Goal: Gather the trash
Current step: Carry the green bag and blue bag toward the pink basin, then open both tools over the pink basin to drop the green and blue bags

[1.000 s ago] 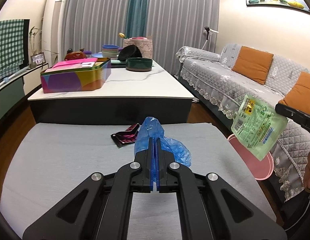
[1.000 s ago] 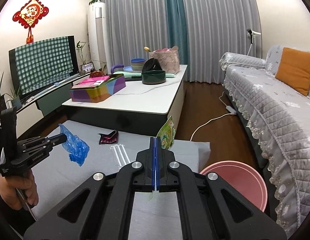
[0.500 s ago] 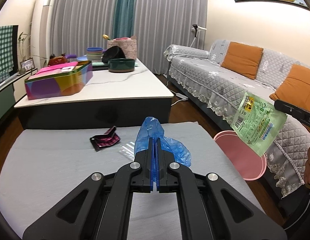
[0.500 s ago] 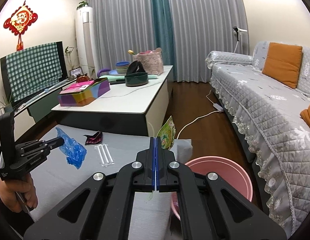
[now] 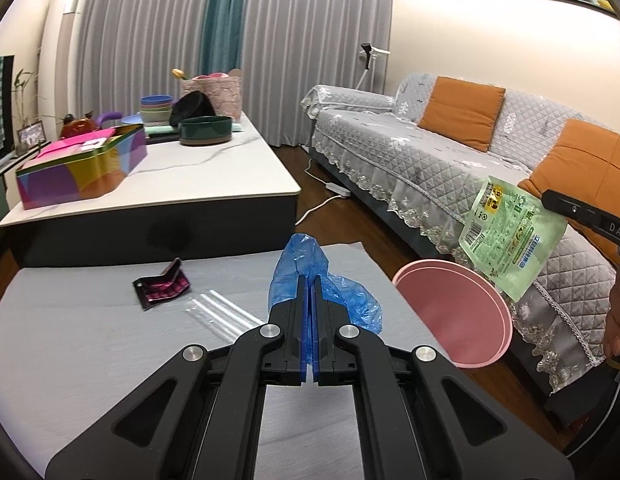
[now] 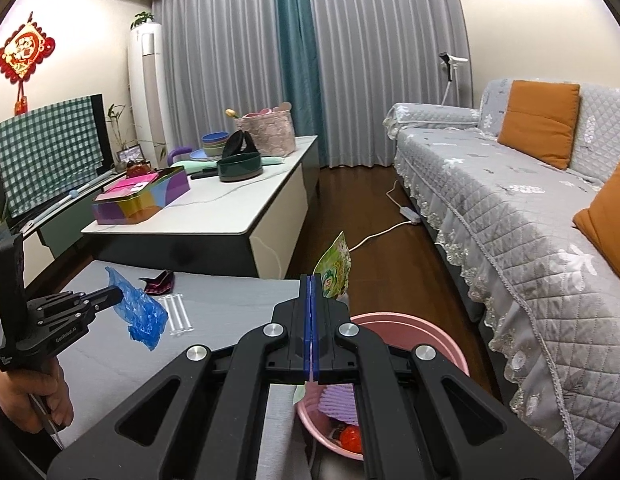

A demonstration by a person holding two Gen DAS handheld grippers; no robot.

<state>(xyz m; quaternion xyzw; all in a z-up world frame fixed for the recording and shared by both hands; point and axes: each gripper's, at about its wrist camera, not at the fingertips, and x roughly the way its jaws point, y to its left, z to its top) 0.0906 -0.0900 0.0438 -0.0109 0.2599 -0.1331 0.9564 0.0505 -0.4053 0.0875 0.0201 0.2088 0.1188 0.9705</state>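
Observation:
My left gripper [image 5: 309, 280] is shut on a crumpled blue plastic bag [image 5: 305, 272] and holds it above the grey mat [image 5: 89, 344]; it also shows in the right wrist view [image 6: 139, 312]. My right gripper [image 6: 311, 280] is shut on a green snack packet [image 6: 334, 274], seen hanging above the pink bin [image 5: 450, 312] in the left wrist view [image 5: 510, 232]. The bin [image 6: 394, 324] holds some trash. A dark red wrapper [image 5: 161, 286] and clear plastic straws [image 5: 225, 316] lie on the mat.
A white low table [image 5: 197, 176] behind the mat carries a colourful tin [image 5: 81, 168], bowls and a dark green dish [image 5: 205, 130]. A grey sofa [image 5: 450, 164] with orange cushions runs along the right. A power strip cable [image 6: 390, 224] lies on the wooden floor.
Both grippers have moved right toward the pink bin with their loads. The right gripper now hangs over the bin's rim, and the bin's contents have come into view.

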